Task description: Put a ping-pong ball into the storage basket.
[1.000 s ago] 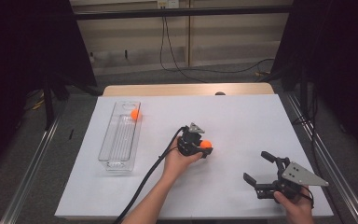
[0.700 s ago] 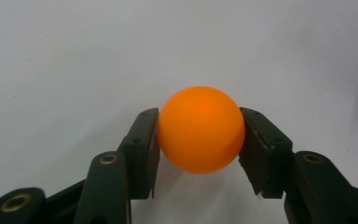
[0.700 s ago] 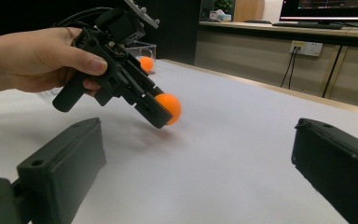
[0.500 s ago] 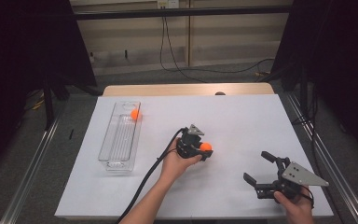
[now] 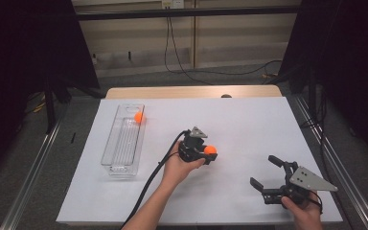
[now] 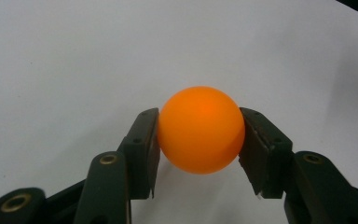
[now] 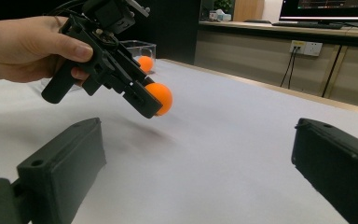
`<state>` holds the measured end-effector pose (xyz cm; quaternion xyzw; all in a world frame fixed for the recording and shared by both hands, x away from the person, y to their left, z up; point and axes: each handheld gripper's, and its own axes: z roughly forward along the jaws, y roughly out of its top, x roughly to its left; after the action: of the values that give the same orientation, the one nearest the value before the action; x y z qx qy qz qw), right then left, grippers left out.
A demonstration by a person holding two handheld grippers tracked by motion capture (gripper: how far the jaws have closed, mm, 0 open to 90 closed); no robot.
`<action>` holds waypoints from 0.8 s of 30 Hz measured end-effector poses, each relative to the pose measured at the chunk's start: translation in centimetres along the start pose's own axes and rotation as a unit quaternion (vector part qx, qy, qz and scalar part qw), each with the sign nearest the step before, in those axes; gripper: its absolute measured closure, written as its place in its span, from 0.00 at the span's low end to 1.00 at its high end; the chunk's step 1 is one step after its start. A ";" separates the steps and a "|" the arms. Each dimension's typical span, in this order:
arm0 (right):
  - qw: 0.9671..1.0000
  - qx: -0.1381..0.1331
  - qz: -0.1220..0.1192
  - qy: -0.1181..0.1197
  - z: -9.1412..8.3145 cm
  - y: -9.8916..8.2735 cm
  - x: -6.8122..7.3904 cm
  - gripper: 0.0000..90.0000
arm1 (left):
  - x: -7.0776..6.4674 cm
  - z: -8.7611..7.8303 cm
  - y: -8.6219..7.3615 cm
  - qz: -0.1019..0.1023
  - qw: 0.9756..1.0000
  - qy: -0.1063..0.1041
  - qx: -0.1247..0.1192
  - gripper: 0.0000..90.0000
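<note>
The left gripper grasps the orange ball; it should carry it level to the clear tray, while the right gripper rests released.

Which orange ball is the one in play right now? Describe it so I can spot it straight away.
Start at the white table and find the left gripper near its middle. The orange ball is clamped between that gripper's jaws, lifted just above the surface. The other orange ball lies loose at the far end of the clear tray to the left.

Ball in tray, left on table
</note>
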<state>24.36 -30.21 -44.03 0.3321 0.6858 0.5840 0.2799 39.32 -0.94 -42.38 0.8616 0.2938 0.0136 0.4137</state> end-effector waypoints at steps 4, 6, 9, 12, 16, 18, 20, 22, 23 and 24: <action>1.000 -0.001 0.001 -0.001 0.0 0.0 0.0 0.02 | 0.2 -0.3 -0.1 -0.003 1.000 -0.002 -0.002 0.56; 1.000 -0.001 0.002 -0.001 -0.1 0.0 0.0 0.02 | 0.3 -0.4 -0.1 -0.006 1.000 -0.002 -0.005 0.56; 1.000 0.000 0.001 -0.001 0.0 0.0 0.0 0.02 | 0.5 -0.7 -0.1 -0.006 1.000 -0.001 -0.005 0.56; 1.000 -0.001 0.002 -0.001 0.0 0.0 0.0 0.02 | 0.6 -1.0 -0.1 -0.007 1.000 0.001 -0.007 0.56; 1.000 0.000 0.002 -0.001 0.0 0.0 0.0 0.02 | 0.8 -1.2 0.0 -0.009 1.000 0.001 -0.007 0.56; 1.000 -0.001 0.002 -0.001 0.0 0.0 0.0 0.02 | 0.9 -1.3 0.0 -0.009 1.000 0.001 -0.007 0.56; 1.000 -0.001 0.001 -0.001 0.0 0.0 0.0 0.02 | 0.9 -1.4 0.0 -0.009 1.000 0.000 -0.005 0.56; 1.000 -0.001 0.002 -0.001 -0.1 0.0 0.0 0.02 | 0.9 -1.4 0.0 -0.011 1.000 0.000 -0.008 0.56; 1.000 -0.001 0.002 -0.001 -0.1 0.0 0.0 0.02 | 0.9 -1.5 0.0 -0.011 1.000 -0.001 -0.008 0.56; 1.000 -0.001 0.002 -0.001 -0.1 0.0 0.0 0.02 | 0.9 -1.5 0.0 -0.012 1.000 -0.001 -0.008 0.56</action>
<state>24.33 -30.25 -43.99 0.3337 0.6843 0.5849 0.2799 39.65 0.59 -41.64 0.8544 0.3038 0.0099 0.4214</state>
